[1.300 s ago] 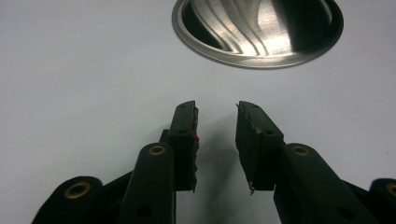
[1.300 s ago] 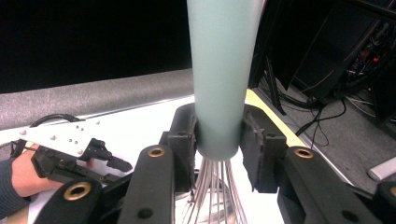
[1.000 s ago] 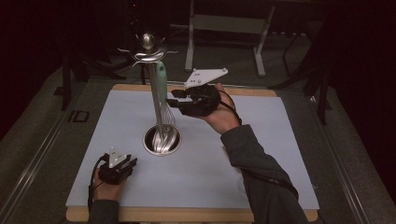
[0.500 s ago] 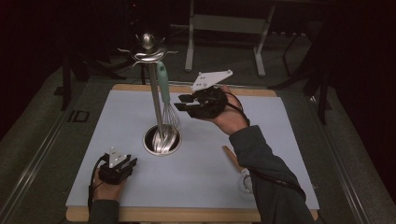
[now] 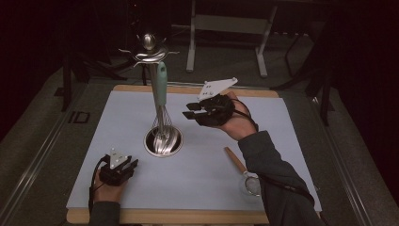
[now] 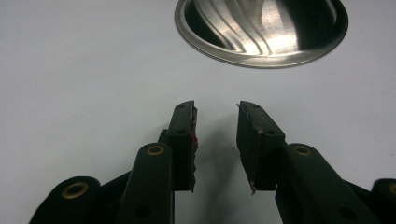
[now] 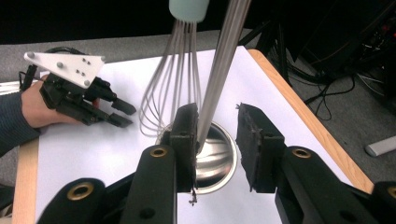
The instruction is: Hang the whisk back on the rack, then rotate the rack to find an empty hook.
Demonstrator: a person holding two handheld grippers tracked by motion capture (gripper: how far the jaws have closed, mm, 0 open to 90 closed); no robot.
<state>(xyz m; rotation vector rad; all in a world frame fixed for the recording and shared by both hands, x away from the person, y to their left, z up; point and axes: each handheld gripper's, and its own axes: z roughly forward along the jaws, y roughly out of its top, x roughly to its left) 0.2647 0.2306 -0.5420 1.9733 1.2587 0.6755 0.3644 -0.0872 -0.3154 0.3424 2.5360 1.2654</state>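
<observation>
— What's closest to you on the table?

— My left gripper point(image 5: 123, 167), resting on the pale blue mat point(image 5: 117, 122) at the near edge, jaws spread with nothing between them. In the left gripper view the mat runs smooth and matte up to the round steel base point(image 6: 261, 32) just ahead, shiny and dished like a shallow bowl.

— Anything in that dish?

— A straight steel pole point(image 5: 155, 101) rises from its middle, and the wire loops of a whisk point(image 5: 161, 101) hang down into it. The whisk has thin, curved metal wires and a mint-green handle, hung from a hooked steel crown point(image 5: 148, 48) at the top of the pole.

— And your right gripper?

— My right gripper point(image 5: 194, 111) is held off the mat just beside the whisk, pointing at it. Its jaws have just been closing somewhat but are apart; in the right gripper view the pole stands between them, close against one pad, not pinched.

— Anything else?

— A small mesh strainer point(image 5: 244, 173) with a wooden handle lies on the mat by my right forearm.
</observation>
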